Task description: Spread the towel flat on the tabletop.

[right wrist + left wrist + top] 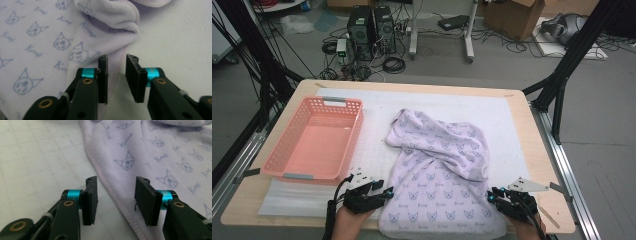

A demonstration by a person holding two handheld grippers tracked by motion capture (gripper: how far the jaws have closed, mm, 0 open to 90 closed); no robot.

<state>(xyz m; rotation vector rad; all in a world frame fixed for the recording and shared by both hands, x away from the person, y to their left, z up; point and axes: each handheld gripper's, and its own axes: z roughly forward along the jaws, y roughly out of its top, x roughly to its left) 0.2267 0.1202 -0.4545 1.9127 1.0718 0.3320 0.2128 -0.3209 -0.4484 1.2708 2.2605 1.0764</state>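
A lilac cloth (437,165) printed with small cat faces lies crumpled on the white mat, its near end hanging over the table's front edge. My left gripper (388,192) sits at the cloth's near left edge. In the left gripper view its jaws (116,181) stand wide apart, and the stitched hem of the cloth (155,150) runs between them untouched. My right gripper (490,195) sits at the cloth's near right edge. In the right gripper view its jaws (117,58) leave a narrow gap astride the hem of the cloth (37,37), with no pad pressing on it.
A pink plastic basket (277,150) with nothing in it stands at the left of the white mat (377,150). The wooden table (539,165) ends just behind both hands. Computer cases, cables and a cardboard box lie on the floor beyond.
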